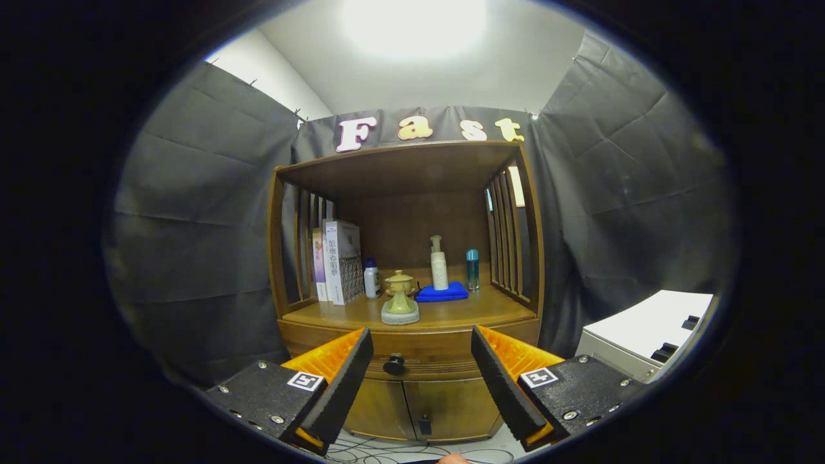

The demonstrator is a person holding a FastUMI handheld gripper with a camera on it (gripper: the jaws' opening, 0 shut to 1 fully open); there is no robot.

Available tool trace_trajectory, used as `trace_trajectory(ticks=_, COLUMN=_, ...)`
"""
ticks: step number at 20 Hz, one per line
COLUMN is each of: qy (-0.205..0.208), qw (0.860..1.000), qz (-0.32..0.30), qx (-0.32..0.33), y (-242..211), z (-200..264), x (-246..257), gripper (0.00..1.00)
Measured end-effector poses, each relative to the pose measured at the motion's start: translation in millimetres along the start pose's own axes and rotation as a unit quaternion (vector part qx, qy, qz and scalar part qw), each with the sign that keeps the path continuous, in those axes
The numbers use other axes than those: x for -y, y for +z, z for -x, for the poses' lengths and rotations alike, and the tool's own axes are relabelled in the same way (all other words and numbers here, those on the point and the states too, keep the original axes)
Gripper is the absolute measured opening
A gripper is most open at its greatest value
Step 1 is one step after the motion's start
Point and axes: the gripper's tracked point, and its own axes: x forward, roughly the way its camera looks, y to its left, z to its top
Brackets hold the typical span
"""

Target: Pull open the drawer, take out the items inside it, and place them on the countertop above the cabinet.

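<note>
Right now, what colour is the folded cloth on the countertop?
Bright blue cloth, clearest in the gripper view.

Single fisheye view, riding on the gripper and looking forward along its two fingers, which stand spread wide apart, holding nothing. Camera faces the wooden cabinet head-on, roughly level with the drawer knob, which sits between the fingers and beyond them, not touched. Stand-off is moderate: whole cabinet fits, from top board down to the lower doors and the floor cables. The surface above the drawer is seen from slightly below its items' height, at a shallow angle. Ceiling light shows overhead, a white box off to the right.
</note>
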Motion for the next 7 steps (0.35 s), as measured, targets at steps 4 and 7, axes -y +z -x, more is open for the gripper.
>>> trace_trajectory(ticks=4, qy=0.009, qw=1.000, qz=0.000, qx=-0.001, y=-1.5, z=2.3, x=-5.7, gripper=0.95)
trace_trajectory(ticks=7, qy=0.012, qw=1.000, qz=0.007, qx=0.005, y=1.0, z=2.5, x=-6.0, gripper=0.95)
